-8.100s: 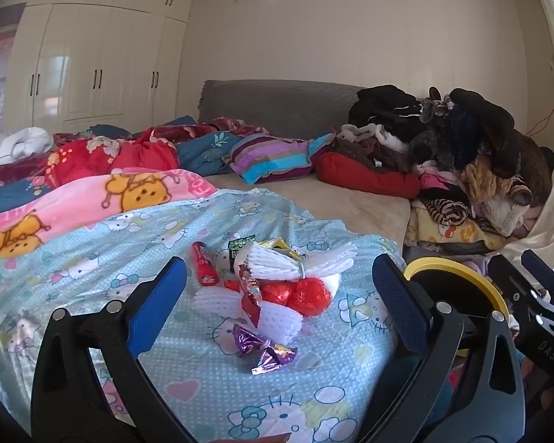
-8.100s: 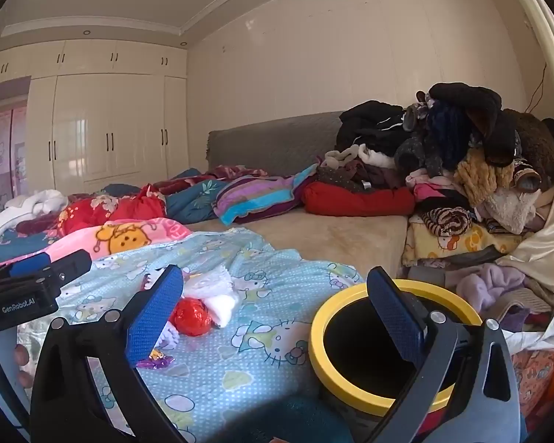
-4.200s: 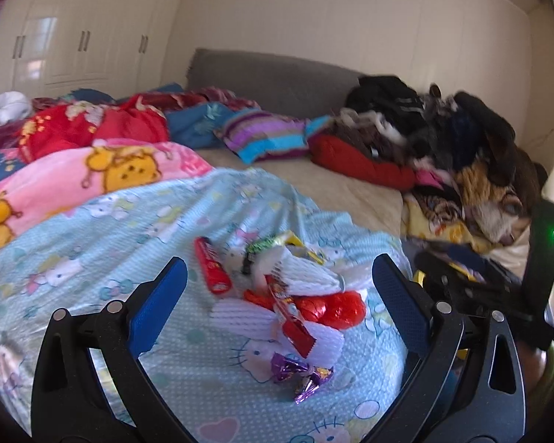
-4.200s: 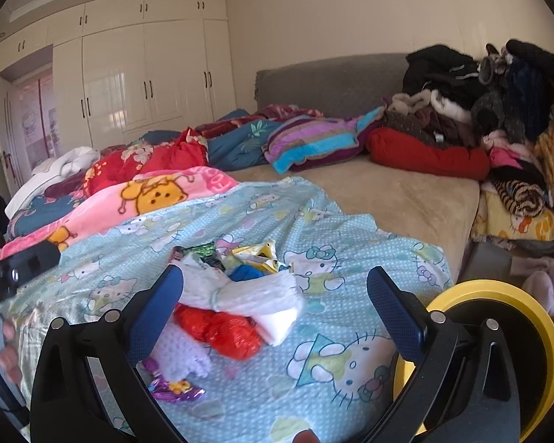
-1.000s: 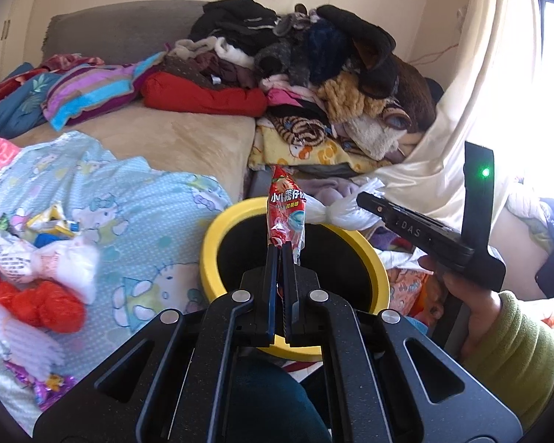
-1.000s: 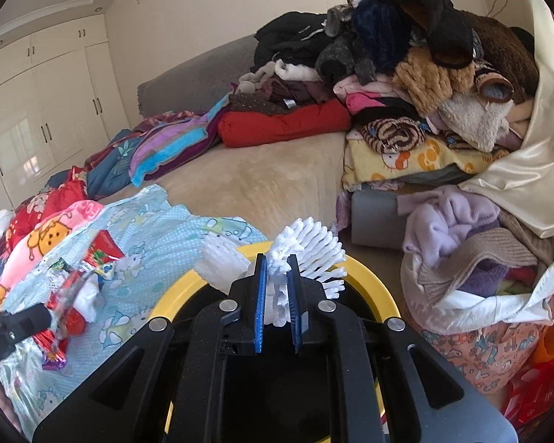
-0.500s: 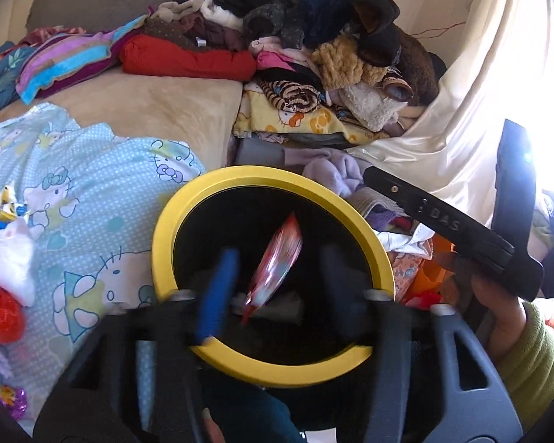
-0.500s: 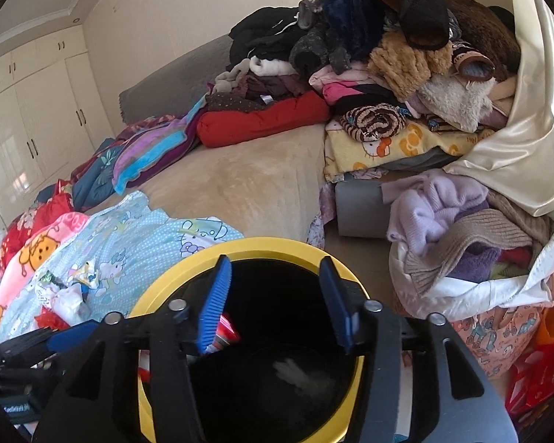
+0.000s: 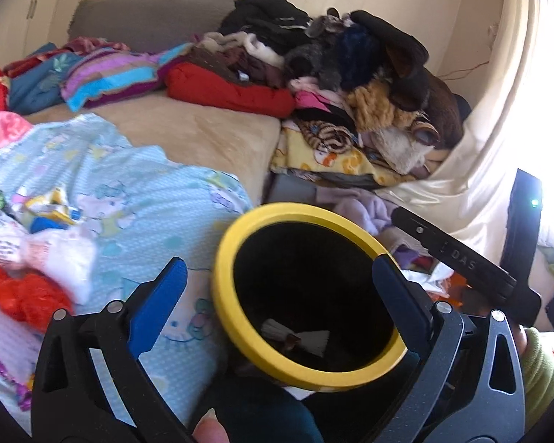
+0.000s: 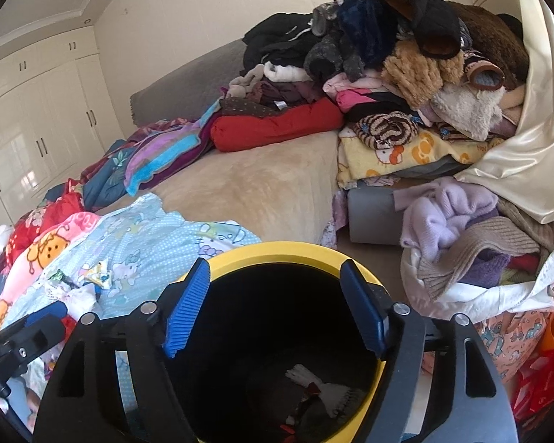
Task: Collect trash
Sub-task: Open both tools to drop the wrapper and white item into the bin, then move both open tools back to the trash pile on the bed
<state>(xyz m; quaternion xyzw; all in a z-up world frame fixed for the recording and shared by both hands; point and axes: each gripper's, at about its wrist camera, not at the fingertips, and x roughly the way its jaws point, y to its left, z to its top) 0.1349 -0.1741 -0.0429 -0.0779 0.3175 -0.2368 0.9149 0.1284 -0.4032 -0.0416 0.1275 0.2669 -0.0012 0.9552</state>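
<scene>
Left wrist view: the left gripper (image 9: pixel 277 295) is opening wide with nothing between its jaws, above the yellow-rimmed bin (image 9: pixel 240 336); trash pile (image 9: pixel 37 258) lies on the blue blanket (image 9: pixel 140 192) beside it. A careless swing back could knock the bin. Right wrist view: the right gripper (image 10: pixel 273 306) is also opening, empty, over the bin, where white foam net (image 10: pixel 325 387) lies.

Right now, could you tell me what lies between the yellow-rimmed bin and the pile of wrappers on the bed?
In the left wrist view, only bare blue cartoon-print bedsheet lies between the bin and the wrappers.
</scene>
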